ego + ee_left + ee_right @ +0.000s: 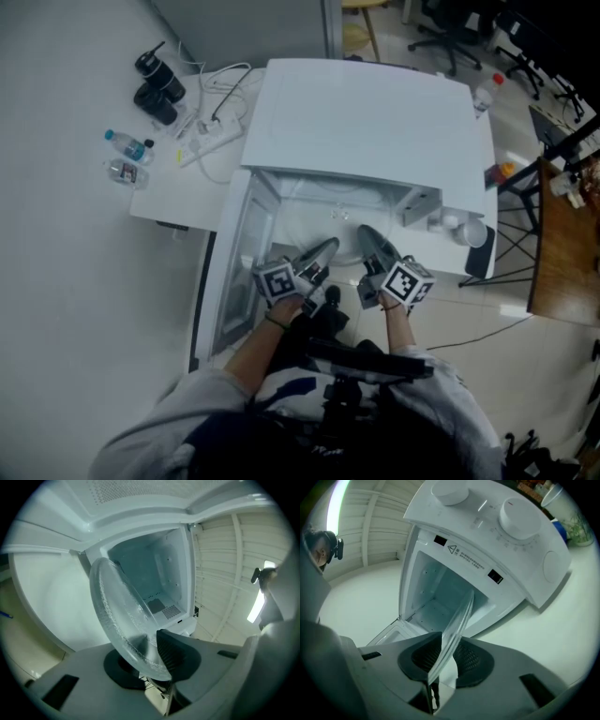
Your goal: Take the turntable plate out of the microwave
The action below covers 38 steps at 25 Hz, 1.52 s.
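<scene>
Now: left tongs [150, 656], right tongs [446, 660] each clamp turntable plate [117, 606] rim; plate roughly level, reaching into microwave [366, 117].

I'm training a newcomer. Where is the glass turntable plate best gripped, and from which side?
Take the turntable plate by its rim at the near edge, coming level from the open front of the microwave. The disc is wide and flat, so only its edge fits between jaws. The left gripper and right gripper each pinch that rim at separate spots, which probably steadies it.
</scene>
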Each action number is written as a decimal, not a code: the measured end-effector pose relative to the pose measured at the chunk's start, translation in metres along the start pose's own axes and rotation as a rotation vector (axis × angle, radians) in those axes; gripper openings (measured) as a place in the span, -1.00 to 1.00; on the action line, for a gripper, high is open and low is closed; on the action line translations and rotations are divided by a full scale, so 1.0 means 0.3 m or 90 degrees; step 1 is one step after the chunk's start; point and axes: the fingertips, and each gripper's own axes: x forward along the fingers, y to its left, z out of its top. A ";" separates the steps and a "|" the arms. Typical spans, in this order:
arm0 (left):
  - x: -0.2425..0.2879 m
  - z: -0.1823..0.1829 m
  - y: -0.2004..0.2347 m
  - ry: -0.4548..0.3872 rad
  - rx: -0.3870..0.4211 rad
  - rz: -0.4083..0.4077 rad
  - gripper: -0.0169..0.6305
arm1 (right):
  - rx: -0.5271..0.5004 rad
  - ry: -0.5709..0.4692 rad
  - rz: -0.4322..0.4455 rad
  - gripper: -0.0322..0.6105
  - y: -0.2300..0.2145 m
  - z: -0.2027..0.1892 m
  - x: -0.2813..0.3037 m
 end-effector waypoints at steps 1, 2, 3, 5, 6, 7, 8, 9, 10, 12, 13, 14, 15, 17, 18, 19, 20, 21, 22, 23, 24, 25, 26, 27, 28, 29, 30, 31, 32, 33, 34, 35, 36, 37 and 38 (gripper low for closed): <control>-0.004 -0.001 -0.008 -0.001 0.009 0.000 -0.73 | -0.003 -0.001 0.002 -0.67 0.007 0.001 -0.005; -0.005 -0.001 -0.019 -0.003 0.020 -0.004 -0.73 | -0.003 -0.005 0.006 -0.66 0.017 0.004 -0.009; -0.006 -0.001 -0.030 -0.002 0.034 -0.007 -0.73 | -0.003 -0.009 0.009 -0.66 0.024 0.006 -0.015; -0.010 -0.005 -0.046 0.001 0.066 -0.008 -0.73 | -0.001 -0.016 0.015 -0.66 0.033 0.010 -0.030; -0.012 -0.009 -0.054 0.002 0.080 -0.012 -0.73 | 0.000 -0.018 0.019 -0.66 0.038 0.012 -0.038; -0.016 -0.013 -0.062 0.000 0.090 -0.015 -0.73 | 0.002 -0.021 0.025 -0.66 0.045 0.012 -0.046; -0.021 -0.017 -0.072 -0.002 0.097 -0.016 -0.73 | 0.002 -0.022 0.030 -0.66 0.052 0.012 -0.054; -0.027 -0.022 -0.087 -0.005 0.099 -0.016 -0.73 | 0.002 -0.023 0.034 -0.66 0.060 0.010 -0.063; -0.034 -0.028 -0.101 -0.010 0.099 -0.016 -0.73 | 0.002 -0.021 0.037 -0.66 0.069 0.006 -0.073; -0.053 -0.047 -0.124 -0.024 0.091 -0.012 -0.73 | 0.000 -0.016 0.040 -0.66 0.081 -0.005 -0.097; -0.062 -0.060 -0.134 -0.030 0.086 -0.010 -0.73 | -0.003 -0.014 0.042 -0.66 0.086 -0.012 -0.111; -0.072 -0.074 -0.142 -0.035 0.086 -0.007 -0.73 | -0.005 -0.012 0.044 -0.66 0.090 -0.019 -0.127; -0.083 -0.091 -0.148 -0.039 0.087 -0.003 -0.73 | -0.006 -0.010 0.049 -0.66 0.096 -0.028 -0.143; -0.104 -0.128 -0.162 -0.044 0.094 0.002 -0.73 | -0.006 -0.007 0.057 -0.66 0.107 -0.044 -0.180; -0.114 -0.148 -0.173 -0.046 0.099 0.002 -0.73 | -0.007 -0.005 0.061 -0.66 0.114 -0.052 -0.201; -0.125 -0.169 -0.186 -0.047 0.105 0.000 -0.73 | -0.008 -0.003 0.064 -0.66 0.123 -0.059 -0.223; -0.136 -0.190 -0.200 -0.050 0.110 0.000 -0.73 | -0.009 -0.002 0.068 -0.66 0.132 -0.067 -0.247; -0.149 -0.211 -0.215 -0.054 0.113 0.002 -0.73 | -0.010 -0.001 0.073 -0.65 0.141 -0.076 -0.272; -0.164 -0.233 -0.227 -0.058 0.115 0.006 -0.73 | -0.011 -0.001 0.078 -0.65 0.150 -0.086 -0.297; -0.178 -0.255 -0.238 -0.063 0.117 0.013 -0.73 | -0.011 0.000 0.081 -0.65 0.157 -0.096 -0.322; -0.192 -0.277 -0.250 -0.067 0.118 0.018 -0.73 | -0.011 0.000 0.084 -0.65 0.164 -0.105 -0.349; -0.203 -0.300 -0.262 -0.071 0.119 0.020 -0.73 | -0.012 0.000 0.087 -0.65 0.173 -0.113 -0.375; -0.214 -0.323 -0.275 -0.074 0.122 0.021 -0.73 | -0.014 -0.001 0.090 -0.65 0.182 -0.120 -0.403; -0.225 -0.347 -0.287 -0.077 0.126 0.019 -0.73 | -0.018 -0.001 0.092 -0.65 0.190 -0.127 -0.431; -0.234 -0.372 -0.302 -0.078 0.129 0.015 -0.73 | -0.023 -0.001 0.094 -0.65 0.197 -0.135 -0.460; -0.243 -0.399 -0.319 -0.080 0.132 0.007 -0.73 | -0.025 -0.001 0.096 -0.65 0.204 -0.144 -0.489; -0.251 -0.425 -0.339 -0.084 0.133 -0.004 -0.73 | -0.027 -0.001 0.100 -0.65 0.209 -0.155 -0.517; -0.262 -0.449 -0.359 -0.089 0.133 -0.013 -0.73 | -0.029 -0.001 0.106 -0.65 0.210 -0.169 -0.542; -0.274 -0.471 -0.374 -0.094 0.134 -0.017 -0.73 | -0.030 -0.001 0.113 -0.65 0.209 -0.185 -0.566; -0.286 -0.493 -0.386 -0.097 0.137 -0.020 -0.73 | -0.031 -0.002 0.118 -0.65 0.210 -0.198 -0.588; -0.297 -0.515 -0.394 -0.097 0.142 -0.021 -0.73 | -0.031 -0.001 0.121 -0.65 0.218 -0.209 -0.611; -0.309 -0.538 -0.400 -0.095 0.147 -0.017 -0.73 | -0.034 0.000 0.119 -0.65 0.230 -0.215 -0.635; -0.322 -0.560 -0.407 -0.094 0.151 -0.014 -0.73 | -0.039 0.001 0.114 -0.65 0.244 -0.219 -0.661; -0.334 -0.581 -0.416 -0.095 0.153 -0.012 -0.73 | -0.042 0.001 0.112 -0.65 0.256 -0.225 -0.685; -0.345 -0.598 -0.425 -0.097 0.156 -0.012 -0.73 | -0.043 0.001 0.113 -0.65 0.264 -0.233 -0.705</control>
